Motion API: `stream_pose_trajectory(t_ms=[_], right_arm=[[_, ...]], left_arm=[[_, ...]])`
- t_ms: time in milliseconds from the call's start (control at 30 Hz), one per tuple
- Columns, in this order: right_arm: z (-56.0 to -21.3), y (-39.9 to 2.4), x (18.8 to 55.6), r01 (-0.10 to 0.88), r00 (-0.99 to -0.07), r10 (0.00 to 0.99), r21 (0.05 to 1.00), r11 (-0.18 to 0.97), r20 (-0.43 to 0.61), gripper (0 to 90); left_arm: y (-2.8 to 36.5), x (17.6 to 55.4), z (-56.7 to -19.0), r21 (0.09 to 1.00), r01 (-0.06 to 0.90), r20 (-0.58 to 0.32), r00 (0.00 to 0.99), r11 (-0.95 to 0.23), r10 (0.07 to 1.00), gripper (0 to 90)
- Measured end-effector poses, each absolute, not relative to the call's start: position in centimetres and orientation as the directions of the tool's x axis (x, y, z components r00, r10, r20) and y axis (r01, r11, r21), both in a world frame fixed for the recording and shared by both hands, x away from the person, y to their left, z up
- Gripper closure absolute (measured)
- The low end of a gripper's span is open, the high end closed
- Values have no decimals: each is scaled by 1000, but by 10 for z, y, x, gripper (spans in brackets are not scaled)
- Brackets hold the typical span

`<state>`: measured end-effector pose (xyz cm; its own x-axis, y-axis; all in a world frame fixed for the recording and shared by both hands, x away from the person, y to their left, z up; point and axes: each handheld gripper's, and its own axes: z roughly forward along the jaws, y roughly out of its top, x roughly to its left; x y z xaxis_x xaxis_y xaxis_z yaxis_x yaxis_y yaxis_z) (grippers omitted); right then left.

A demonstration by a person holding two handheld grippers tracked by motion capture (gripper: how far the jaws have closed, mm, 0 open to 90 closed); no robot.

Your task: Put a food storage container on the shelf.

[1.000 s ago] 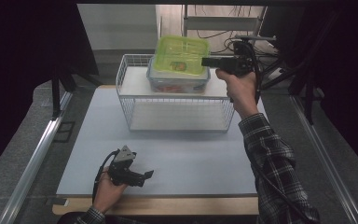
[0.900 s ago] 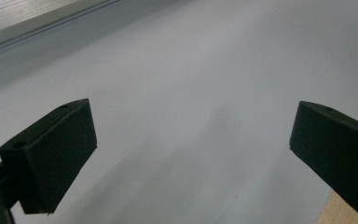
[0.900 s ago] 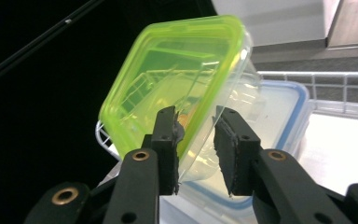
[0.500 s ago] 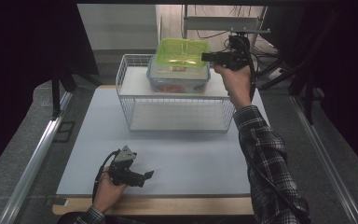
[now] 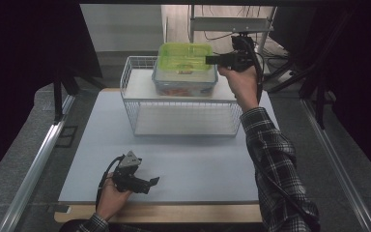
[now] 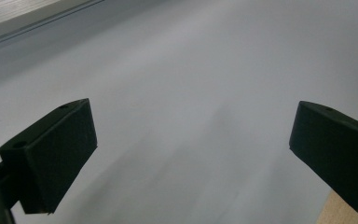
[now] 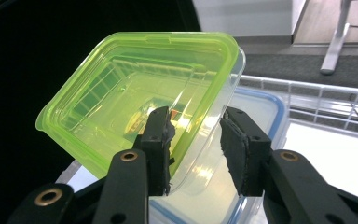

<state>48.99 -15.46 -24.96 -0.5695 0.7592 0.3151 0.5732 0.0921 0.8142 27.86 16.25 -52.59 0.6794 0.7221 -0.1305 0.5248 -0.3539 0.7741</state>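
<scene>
A clear tub with a lime-green lid [image 5: 183, 55] [image 7: 135, 93] rests tilted on a blue-rimmed container [image 5: 183, 86] [image 7: 265, 100] on top of the white wire basket [image 5: 183, 121]. My right gripper [image 5: 207, 60] [image 7: 195, 135] reaches in level from the right. Its jaws have just been opening. They stand slightly apart astride the green-lidded tub's near edge, the left pad by the lid rim, the right pad just off the clear wall. My left gripper [image 5: 154, 182] [image 6: 191, 154] rests low over the mat at the front left, open and empty.
A pale blue-grey mat [image 5: 198, 159] covers the table, with a wooden strip [image 5: 174, 212] along the front edge. Metal rails [image 5: 38, 159] run down the left side. A stand and cables [image 5: 232, 24] lie behind the basket.
My right gripper has shifted slightly left and farther back at the green-lidded tub, and its jaws look wider apart. The left hand has stayed still.
</scene>
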Motion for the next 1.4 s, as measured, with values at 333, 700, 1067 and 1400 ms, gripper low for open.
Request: stream_pose_trajectory(t_ms=[333,700,1067,1400], right_arm=[[-251,-153,493,559,-551,781,825,83,294,495],[-241,-168,478,492,-589,772,864,106,241,319],[-256,-183,456,450,-655,735,871,198,171,204],[-274,-184,438,418,-695,709,870,261,122,156]], left_arm=[[163,279,-526,773,527,-135,680,-353,721,6],[163,279,-526,772,529,-135,679,-353,722,7],[163,279,-526,772,533,-138,674,-347,726,7],[163,280,-527,770,533,-136,675,-351,726,8]])
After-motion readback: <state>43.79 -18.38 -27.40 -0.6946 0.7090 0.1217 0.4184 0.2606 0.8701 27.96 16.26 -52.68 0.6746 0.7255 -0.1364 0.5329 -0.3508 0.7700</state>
